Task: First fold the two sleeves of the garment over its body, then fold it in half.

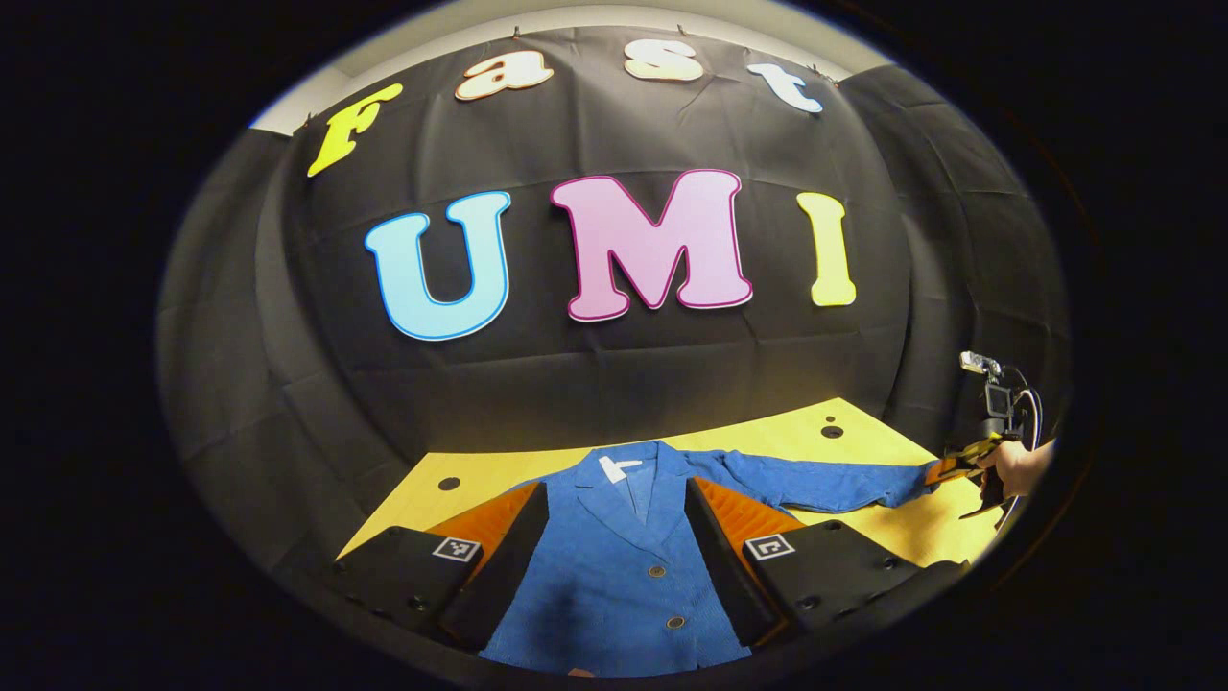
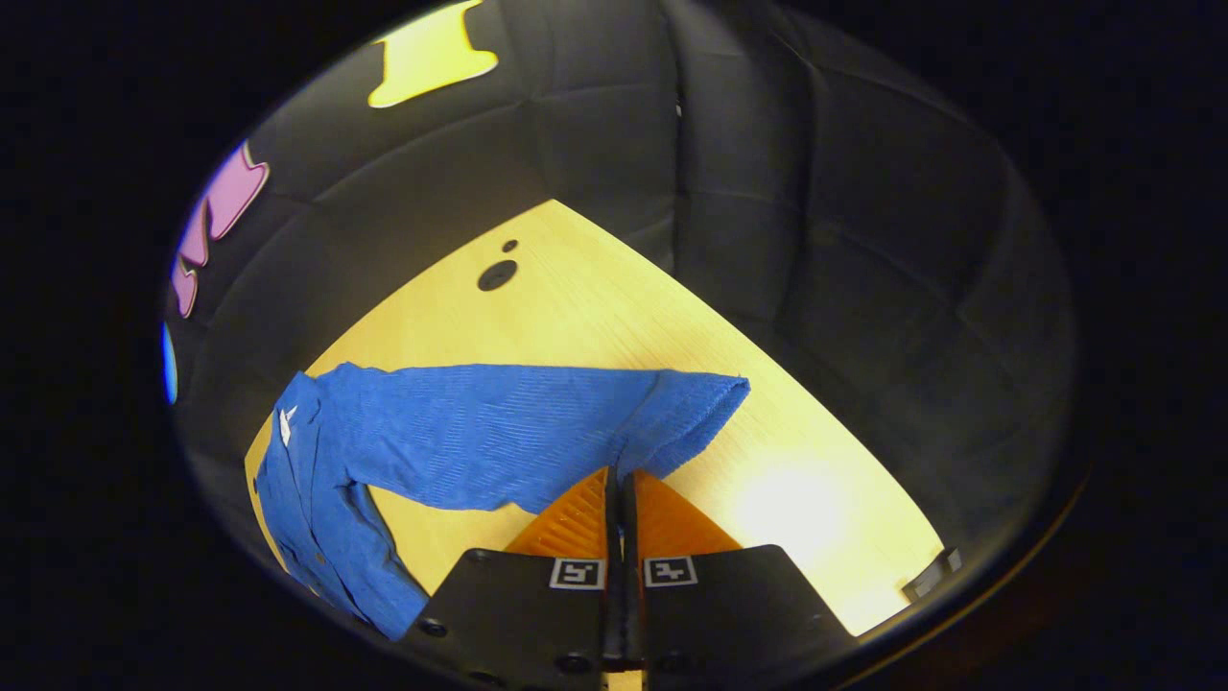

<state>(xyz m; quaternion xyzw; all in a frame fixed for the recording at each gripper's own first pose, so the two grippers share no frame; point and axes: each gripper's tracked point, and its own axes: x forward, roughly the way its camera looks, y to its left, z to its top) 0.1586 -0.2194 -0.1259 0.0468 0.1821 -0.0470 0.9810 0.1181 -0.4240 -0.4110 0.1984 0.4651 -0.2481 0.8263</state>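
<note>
Blue jacket [image 1: 614, 566] flat, buttoned, right gripper [image 2: 621, 477] pinching its outstretched sleeve [image 2: 537, 432] — left gripper [image 1: 614, 518] wide.

Left gripper [image 1: 614, 537] fingers spread wide, low, level. Right gripper [image 2: 620, 480] fingers pressed together, pinching cloth edge; hand [image 1: 1015, 467] holding it.

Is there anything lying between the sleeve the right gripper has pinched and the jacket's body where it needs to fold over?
Nothing visible does. The right gripper is closed on the sleeve near its cuff, and between there and the jacket's body lie just the sleeve itself and bare table. The left gripper hovers open over the body.
</note>
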